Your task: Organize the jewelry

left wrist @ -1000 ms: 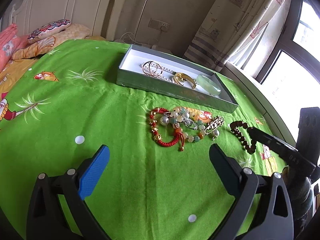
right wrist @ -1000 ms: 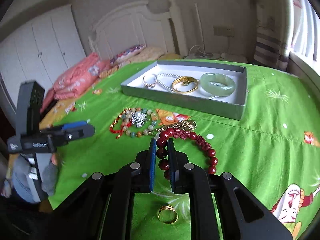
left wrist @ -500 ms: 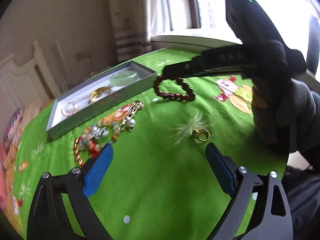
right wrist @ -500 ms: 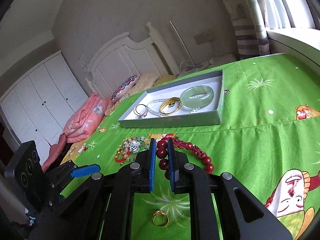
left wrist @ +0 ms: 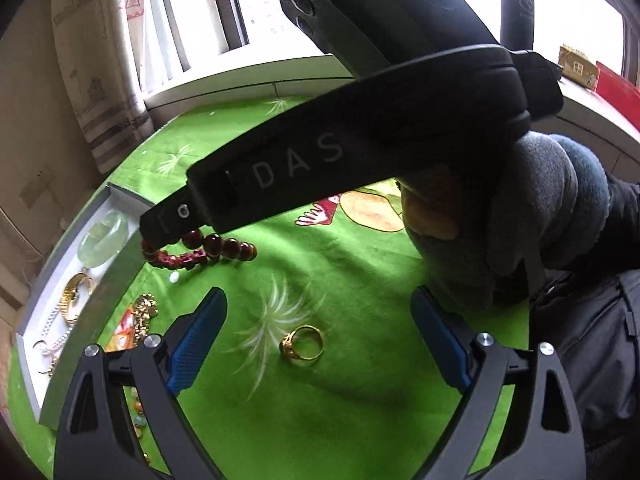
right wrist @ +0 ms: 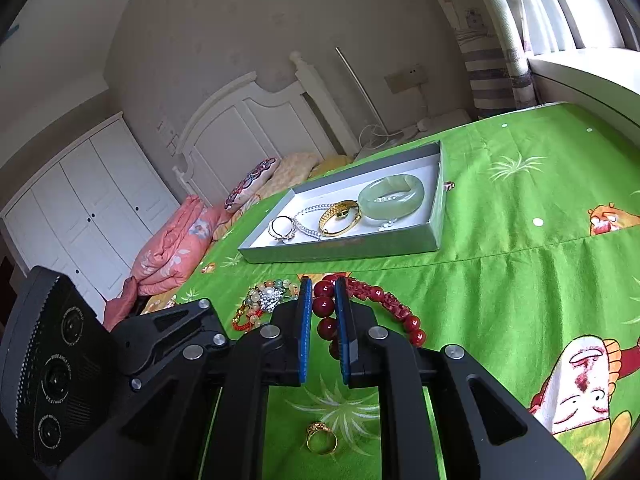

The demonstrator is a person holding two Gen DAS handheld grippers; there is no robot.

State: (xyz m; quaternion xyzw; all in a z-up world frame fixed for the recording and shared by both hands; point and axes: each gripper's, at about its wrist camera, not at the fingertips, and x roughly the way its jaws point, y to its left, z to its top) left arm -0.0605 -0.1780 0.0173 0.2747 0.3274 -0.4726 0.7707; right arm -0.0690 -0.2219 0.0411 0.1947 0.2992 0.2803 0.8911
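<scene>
One grey tray (right wrist: 340, 249), one gold ring (right wrist: 321, 438), one red bead bracelet (right wrist: 384, 300), two claws.

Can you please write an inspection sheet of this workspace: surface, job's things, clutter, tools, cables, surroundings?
Surface: green printed bedsheet, lightly creased.
Job's things: grey jewelry box holding a jade bangle, a gold bangle, a silver chain and a silver ring; red bead bracelet; gold ring lying loose on the sheet; heap of mixed bead bracelets in front of the box.
Clutter: nothing seen.
Tools: right tool shut on the red bead bracelet; left tool open, the gold ring lies between its fingers, untouched.
Cables: white cable by the headboard.
Surroundings: white headboard, wardrobe, pink quilt, striped curtain, window.
</scene>
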